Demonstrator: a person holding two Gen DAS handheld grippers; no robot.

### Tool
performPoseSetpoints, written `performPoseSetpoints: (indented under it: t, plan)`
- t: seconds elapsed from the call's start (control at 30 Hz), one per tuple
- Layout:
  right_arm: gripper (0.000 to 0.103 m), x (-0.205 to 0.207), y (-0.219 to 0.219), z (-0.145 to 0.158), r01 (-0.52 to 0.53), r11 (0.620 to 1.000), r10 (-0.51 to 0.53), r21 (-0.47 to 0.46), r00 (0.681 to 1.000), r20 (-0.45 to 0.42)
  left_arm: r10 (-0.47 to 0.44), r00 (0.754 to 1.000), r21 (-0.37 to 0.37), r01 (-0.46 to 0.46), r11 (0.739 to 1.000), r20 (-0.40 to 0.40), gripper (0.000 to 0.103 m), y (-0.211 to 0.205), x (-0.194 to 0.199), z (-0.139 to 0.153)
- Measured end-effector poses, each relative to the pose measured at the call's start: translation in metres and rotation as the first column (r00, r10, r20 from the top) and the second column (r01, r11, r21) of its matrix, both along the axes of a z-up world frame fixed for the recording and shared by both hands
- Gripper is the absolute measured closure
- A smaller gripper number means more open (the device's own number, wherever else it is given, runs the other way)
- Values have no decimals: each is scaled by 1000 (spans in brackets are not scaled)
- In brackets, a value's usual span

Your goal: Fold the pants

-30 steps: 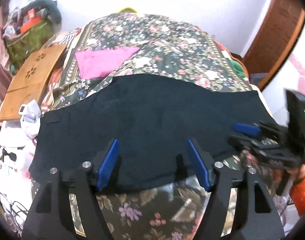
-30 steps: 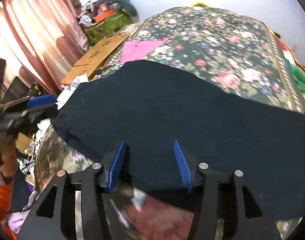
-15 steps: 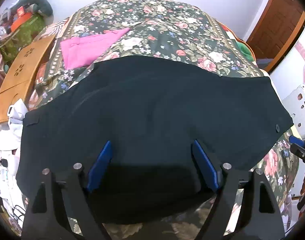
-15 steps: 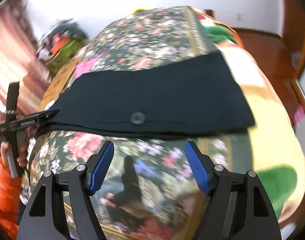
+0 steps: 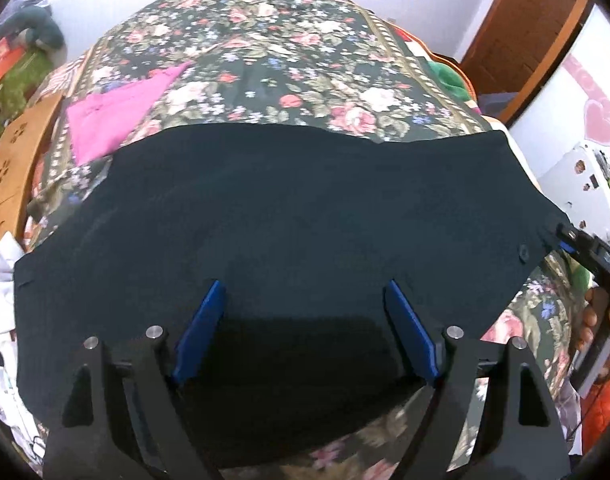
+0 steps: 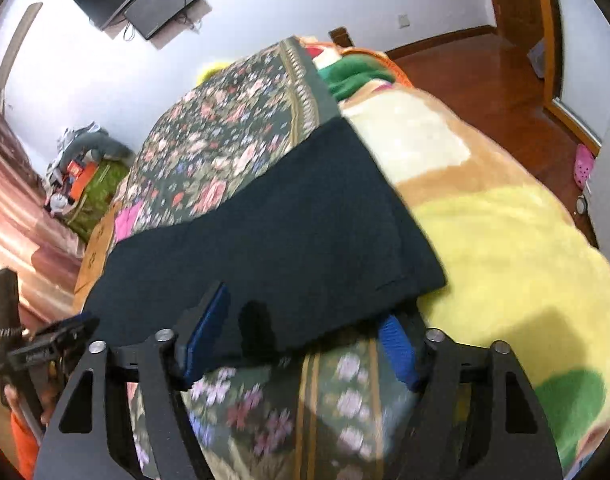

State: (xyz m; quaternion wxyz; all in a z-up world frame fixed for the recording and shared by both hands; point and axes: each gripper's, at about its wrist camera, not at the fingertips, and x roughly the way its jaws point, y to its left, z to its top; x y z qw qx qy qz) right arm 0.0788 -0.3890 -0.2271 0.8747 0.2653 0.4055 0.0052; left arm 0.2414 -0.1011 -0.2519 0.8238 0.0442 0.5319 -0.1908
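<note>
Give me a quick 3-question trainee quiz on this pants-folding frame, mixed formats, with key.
1. True or false: the dark pants lie spread across the floral bedspread.
2. Which item lies on the bedspread beyond the pants in the left wrist view? A) pink cloth B) white towel C) red pillow
3. Fill in: the left gripper hangs over the pants with its jaws ____ and nothing pinched.

Key
1. True
2. A
3. open. For reference, the right gripper is closing at the pants' near edge, its right pad tucked under the hem, and the cloth is not yet pinched.
</note>
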Motion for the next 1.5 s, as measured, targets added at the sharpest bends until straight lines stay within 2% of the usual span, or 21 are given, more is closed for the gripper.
performPoseSetpoints:
  t: [0.03, 0.07, 0.1, 0.13, 0.2, 0.37, 0.6, 0.83, 1.07, 1.23, 1.37, 1.5]
  plan:
    - [60, 3, -5, 0, 16, 1000, -16, -9, 1000, -2, -8, 1000, 3, 8, 1000, 3, 21, -4, 0, 0]
    - [67, 5, -9, 0, 29, 999, -29, -14, 1000, -6, -14, 1000, 7, 13, 1000, 7, 21, -7, 0, 0]
    - [83, 5, -14, 0, 32, 999, -32, -22, 999, -12, -16, 1000, 9, 16, 1000, 10, 21, -10, 1, 0]
    - [92, 7, -16, 0, 27, 999, -27, -28, 999, -21, -11, 1000, 11, 11, 1000, 14, 21, -12, 2, 1]
    - [93, 6, -23, 1, 14, 1000, -15, -26, 1000, -12, 1, 1000, 11, -1, 1000, 13, 21, -14, 4, 1]
    - [95, 5, -27, 18, 35, 992, -33, -122, 999, 14, 13, 999, 5, -13, 1000, 34, 21, -9, 3, 6]
    - [95, 18, -9, 65, -2, 983, 23, -184, 994, 111, 33, 994, -10, -32, 999, 101, 21, 14, -2, 28]
    - [95, 44, 43, 120, -100, 972, 151, -211, 959, 241, 96, 977, -29, -92, 995, 192, 21, 49, -11, 55]
    - [95, 79, 125, 147, -265, 927, 338, -266, 898, 283, 157, 954, -35, -153, 988, 255, 21, 90, -25, 70]
    - [95, 97, 186, 132, -382, 876, 456, -295, 856, 245, 189, 943, -31, -188, 982, 274, 20, 116, -36, 73]
    - [95, 106, 235, 97, -498, 818, 554, -286, 816, 163, 202, 936, -3, -211, 978, 287, 20, 129, -43, 71]
    - [95, 102, 273, 56, -613, 748, 642, -253, 765, 46, 222, 935, -1, -231, 973, 278, 20, 140, -47, 68]
